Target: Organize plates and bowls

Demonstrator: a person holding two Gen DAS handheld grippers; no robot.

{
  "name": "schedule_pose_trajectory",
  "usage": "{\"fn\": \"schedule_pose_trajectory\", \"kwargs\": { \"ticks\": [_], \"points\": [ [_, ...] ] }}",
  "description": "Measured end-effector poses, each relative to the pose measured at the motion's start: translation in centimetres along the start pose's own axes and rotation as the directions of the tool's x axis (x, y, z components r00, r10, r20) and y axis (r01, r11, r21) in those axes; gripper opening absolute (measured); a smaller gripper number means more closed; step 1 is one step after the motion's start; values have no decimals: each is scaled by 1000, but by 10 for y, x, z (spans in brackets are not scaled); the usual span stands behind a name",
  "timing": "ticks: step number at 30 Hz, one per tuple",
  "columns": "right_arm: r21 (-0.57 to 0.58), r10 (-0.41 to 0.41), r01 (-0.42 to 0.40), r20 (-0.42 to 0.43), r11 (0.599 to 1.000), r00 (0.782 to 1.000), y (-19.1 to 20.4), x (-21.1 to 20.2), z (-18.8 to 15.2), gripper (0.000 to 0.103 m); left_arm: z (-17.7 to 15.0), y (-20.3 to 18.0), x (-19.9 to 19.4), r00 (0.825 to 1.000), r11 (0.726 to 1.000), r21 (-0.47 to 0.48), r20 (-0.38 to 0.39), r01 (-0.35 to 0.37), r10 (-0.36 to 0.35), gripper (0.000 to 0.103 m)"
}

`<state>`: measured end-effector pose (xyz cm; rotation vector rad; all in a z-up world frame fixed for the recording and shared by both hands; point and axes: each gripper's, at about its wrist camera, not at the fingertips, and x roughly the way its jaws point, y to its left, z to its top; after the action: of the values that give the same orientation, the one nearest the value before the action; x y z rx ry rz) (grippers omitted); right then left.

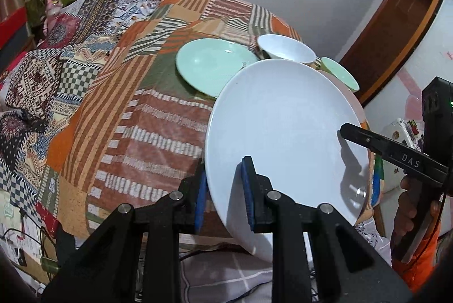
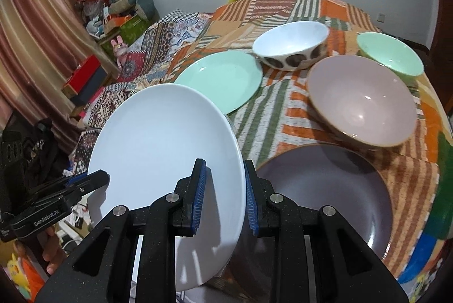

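A large white plate (image 1: 283, 133) (image 2: 164, 147) hangs tilted above the table's near edge, held from both sides. My left gripper (image 1: 225, 189) is shut on its near-left rim, and my right gripper (image 2: 225, 191) is shut on its right rim. Each gripper shows in the other's view, the right gripper (image 1: 351, 133) at the plate's far edge and the left gripper (image 2: 96, 181) at its left edge. On the patchwork tablecloth (image 2: 269, 119) lie a mint plate (image 1: 212, 62) (image 2: 223, 79), a white bowl with dark spots (image 1: 286, 48) (image 2: 291, 48), a mint bowl (image 1: 339, 73) (image 2: 390, 54), a mauve bowl (image 2: 362, 105) and a dark purple plate (image 2: 325, 189).
A bed with a patterned quilt (image 1: 56, 71) lies left of the table, with boxes and clutter (image 2: 113, 20) behind it. A brown door (image 1: 396, 28) stands at the right. A person's hand (image 1: 407, 204) holds the right gripper's handle.
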<state>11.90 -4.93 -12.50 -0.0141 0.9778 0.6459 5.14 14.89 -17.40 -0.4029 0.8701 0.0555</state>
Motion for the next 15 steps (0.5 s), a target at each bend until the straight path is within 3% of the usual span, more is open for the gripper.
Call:
{"fn": "schedule_pose_trajectory", "kwargs": {
  "ticks": [15],
  "points": [
    [141, -50, 43, 47, 989, 998, -56, -35, -25, 24, 8, -65, 31, 997, 990, 131, -62, 54, -47, 22]
  ]
}}
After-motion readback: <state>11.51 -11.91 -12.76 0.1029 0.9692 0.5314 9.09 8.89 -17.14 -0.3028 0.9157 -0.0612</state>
